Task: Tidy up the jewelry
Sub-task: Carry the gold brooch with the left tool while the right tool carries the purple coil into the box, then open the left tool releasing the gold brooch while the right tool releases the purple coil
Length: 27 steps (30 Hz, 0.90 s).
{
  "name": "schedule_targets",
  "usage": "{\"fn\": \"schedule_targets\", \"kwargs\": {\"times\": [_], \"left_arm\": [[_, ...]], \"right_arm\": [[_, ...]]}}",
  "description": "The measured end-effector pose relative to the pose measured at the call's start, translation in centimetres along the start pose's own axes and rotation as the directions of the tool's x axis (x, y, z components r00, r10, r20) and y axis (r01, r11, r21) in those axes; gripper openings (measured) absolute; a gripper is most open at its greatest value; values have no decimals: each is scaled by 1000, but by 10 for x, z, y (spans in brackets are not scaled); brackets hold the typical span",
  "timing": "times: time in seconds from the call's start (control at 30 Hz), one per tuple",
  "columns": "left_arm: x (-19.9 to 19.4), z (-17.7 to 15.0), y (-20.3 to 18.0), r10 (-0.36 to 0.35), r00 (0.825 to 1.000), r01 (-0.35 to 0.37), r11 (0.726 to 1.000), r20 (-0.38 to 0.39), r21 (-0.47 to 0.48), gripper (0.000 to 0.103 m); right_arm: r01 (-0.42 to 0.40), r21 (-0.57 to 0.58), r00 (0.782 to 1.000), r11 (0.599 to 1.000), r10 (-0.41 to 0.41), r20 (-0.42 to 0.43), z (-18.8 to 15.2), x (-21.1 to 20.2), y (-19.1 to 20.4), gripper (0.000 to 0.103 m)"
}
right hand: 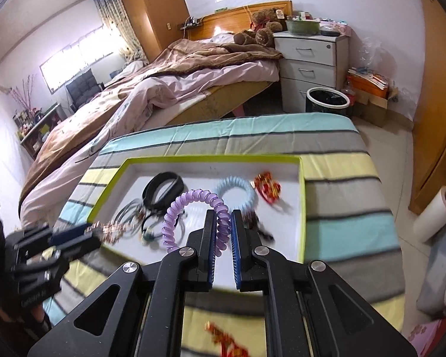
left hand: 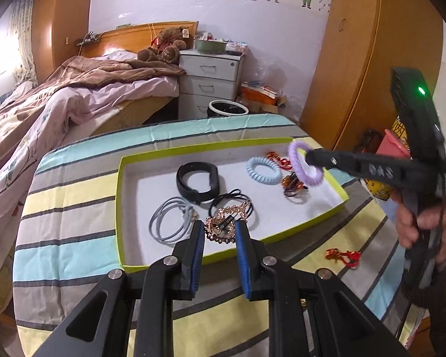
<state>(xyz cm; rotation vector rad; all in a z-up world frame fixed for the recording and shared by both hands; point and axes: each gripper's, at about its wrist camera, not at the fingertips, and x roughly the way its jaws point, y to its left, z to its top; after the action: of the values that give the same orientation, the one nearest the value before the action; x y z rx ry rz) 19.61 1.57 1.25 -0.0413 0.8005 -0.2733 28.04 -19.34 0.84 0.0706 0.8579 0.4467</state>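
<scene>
A shallow white tray with a lime rim (left hand: 128, 208) (right hand: 302, 202) lies on the striped table. My right gripper (right hand: 223, 217) (left hand: 309, 156) is shut on a purple spiral hair tie (right hand: 190, 205) (left hand: 304, 160) and holds it above the tray's right part. My left gripper (left hand: 220, 229) (right hand: 98, 233) is at the tray's near edge, its jaws partly apart around a rose-gold chain bracelet (left hand: 223, 226); whether it grips is unclear. In the tray lie a black band (left hand: 196, 184), a blue spiral tie (left hand: 263, 169), grey elastics (left hand: 169, 220), a black elastic (left hand: 232, 202), a red-gold ornament (left hand: 278, 159) and an amber clip (left hand: 293, 187).
A second red-gold ornament (left hand: 342, 255) (right hand: 226, 339) lies on the striped cloth outside the tray, near its front right. Beyond the table are a bed (left hand: 74, 95), a white drawer unit (left hand: 208, 80), a bin (left hand: 227, 108) and wooden wardrobes (left hand: 356, 59).
</scene>
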Motion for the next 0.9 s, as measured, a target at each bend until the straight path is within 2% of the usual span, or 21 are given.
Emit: {"fn": "schedule_targets", "kwargs": {"times": [0.17, 0.3, 0.43, 0.9], "left_arm": [[11, -1, 7, 10, 1000, -10, 1000, -14, -11, 21], [15, -1, 18, 21, 1000, -21, 999, -14, -35, 21], [18, 1, 29, 33, 999, -34, 998, -18, -50, 21], [32, -3, 32, 38, 998, -41, 998, -57, -52, 21]], "right_arm": [[9, -23, 999, 1000, -10, -46, 15, 31, 3, 10], [-13, -3, 997, 1000, 13, -79, 22, 52, 2, 10], [6, -37, 994, 999, -10, -112, 25, 69, 7, 10], [28, -95, 986, 995, -43, -163, 34, 97, 10, 10]]}}
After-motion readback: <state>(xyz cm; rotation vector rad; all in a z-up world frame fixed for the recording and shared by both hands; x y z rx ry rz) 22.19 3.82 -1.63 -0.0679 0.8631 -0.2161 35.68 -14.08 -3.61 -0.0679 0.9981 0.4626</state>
